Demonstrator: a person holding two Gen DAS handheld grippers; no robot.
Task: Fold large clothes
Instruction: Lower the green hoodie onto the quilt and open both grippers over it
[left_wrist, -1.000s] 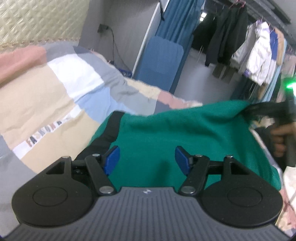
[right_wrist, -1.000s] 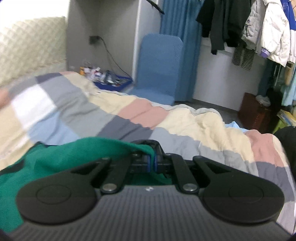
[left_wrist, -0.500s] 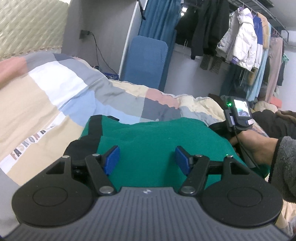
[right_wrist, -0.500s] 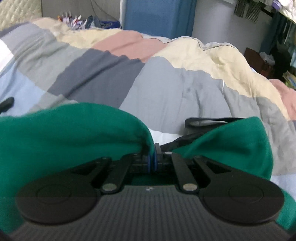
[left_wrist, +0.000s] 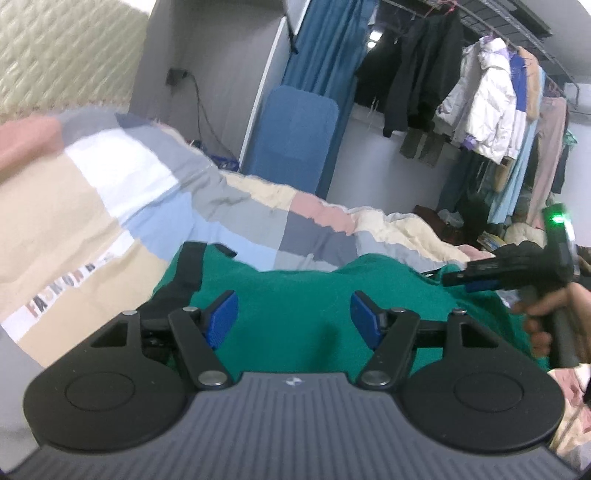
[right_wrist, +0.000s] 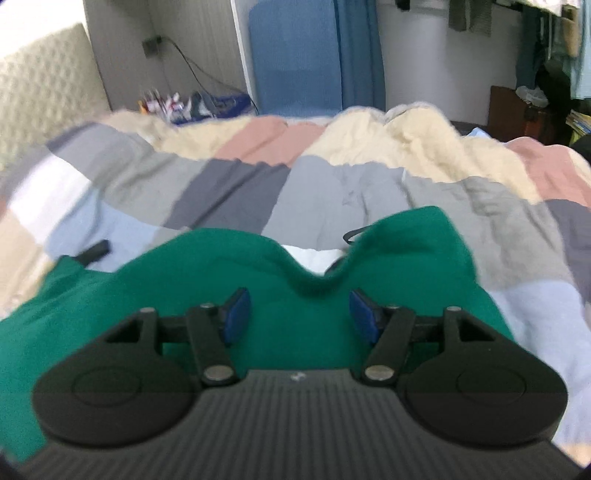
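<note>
Grippers come first in both wrist views, each with its blue pads spread wide and nothing between them. The left gripper hangs above the green garment, its fingers parted over the cloth; whether they touch it cannot be told. The right gripper is also spread apart, its pads on either side of a dip in the garment's far edge, gripping nothing.

In the left wrist view the right gripper shows at the right edge, held by a hand around its handle, with a green light glowing on top. Its tips sit at the garment's right side, just above the cloth.

The garment lies on a bed, spread over a patchwork quilt of beige, white, grey, pale blue and pink blocks. A black trim runs along the garment's left edge, and a small black tab pokes out at the left in the right wrist view. At the far edge two green humps rise with a dip between them, where a white patch shows through. A black cord loops beside the right hump.

Letters are printed on a white strip of the quilt near the left. Beyond the bed stand a blue board, a blue curtain and a rail of hanging clothes. A quilted headboard fills the upper left.
</note>
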